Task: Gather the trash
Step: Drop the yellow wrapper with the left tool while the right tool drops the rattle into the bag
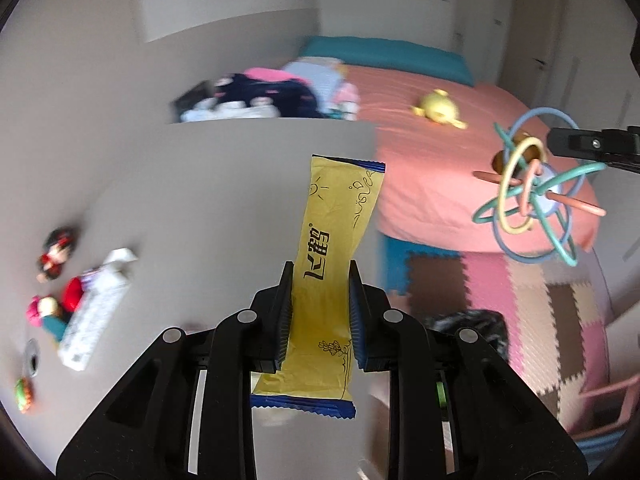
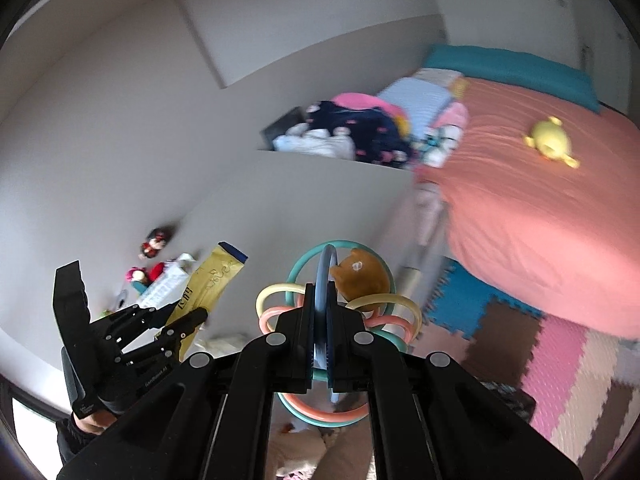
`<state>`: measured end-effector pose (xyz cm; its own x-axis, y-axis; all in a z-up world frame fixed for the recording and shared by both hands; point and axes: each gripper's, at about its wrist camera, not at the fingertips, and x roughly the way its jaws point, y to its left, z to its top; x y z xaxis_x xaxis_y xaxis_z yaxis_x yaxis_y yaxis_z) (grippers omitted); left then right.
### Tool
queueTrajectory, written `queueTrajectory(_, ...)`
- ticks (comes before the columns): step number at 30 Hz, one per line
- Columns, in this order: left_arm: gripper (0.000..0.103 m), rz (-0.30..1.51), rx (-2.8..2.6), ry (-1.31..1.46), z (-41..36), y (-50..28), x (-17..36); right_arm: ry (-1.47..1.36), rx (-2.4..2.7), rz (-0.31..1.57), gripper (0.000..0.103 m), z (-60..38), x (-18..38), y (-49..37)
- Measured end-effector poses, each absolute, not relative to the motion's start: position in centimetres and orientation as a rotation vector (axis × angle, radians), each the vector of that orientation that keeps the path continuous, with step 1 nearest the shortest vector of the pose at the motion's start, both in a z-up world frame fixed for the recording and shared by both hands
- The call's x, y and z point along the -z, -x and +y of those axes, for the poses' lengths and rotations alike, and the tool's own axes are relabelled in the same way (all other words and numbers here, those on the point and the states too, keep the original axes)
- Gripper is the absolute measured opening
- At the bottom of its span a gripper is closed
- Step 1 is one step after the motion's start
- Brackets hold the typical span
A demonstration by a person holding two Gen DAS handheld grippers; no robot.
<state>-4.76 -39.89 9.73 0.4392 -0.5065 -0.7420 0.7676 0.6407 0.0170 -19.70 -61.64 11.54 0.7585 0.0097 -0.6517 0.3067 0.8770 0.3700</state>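
My left gripper is shut on a long yellow snack wrapper with blue crimped ends, held upright above the grey desk. In the right wrist view the same wrapper sticks up from the left gripper at lower left. My right gripper is shut on a blue ring of a toy made of coloured loops with a brown bear head in it. The left wrist view shows that loop toy hanging at the right from the right gripper's fingers.
On the desk's left lie small dolls, a white tissue pack and tiny bits near the edge. Clothes pile behind the desk. A pink bed carries a yellow plush. Coloured foam mats cover the floor.
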Motion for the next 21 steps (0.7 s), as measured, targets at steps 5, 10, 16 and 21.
queueTrajectory(5, 0.024, 0.789, 0.937, -0.442, -45.7, 9.6, -8.3, -0.537, 0.271, 0.709, 0.005, -65.4, -9.2, 25.3)
queueTrajectory(10, 0.024, 0.805, 1.028, -0.508, -50.0, 14.1, -6.8, -0.584, 0.355, 0.732, 0.005, -68.2, -6.8, 29.7)
queueTrajectory(16, 0.024, 0.847, 1.107, -0.586, -53.7, 18.8, -4.3, -0.628, 0.435, 0.769, 0.005, -70.6, -4.0, 33.9)
queueTrajectory(21, 0.024, 0.910, 1.155, -0.643, -55.8, 22.1, -1.8, -0.684, 0.494, 0.835, 0.005, -72.6, -0.6, 36.6)
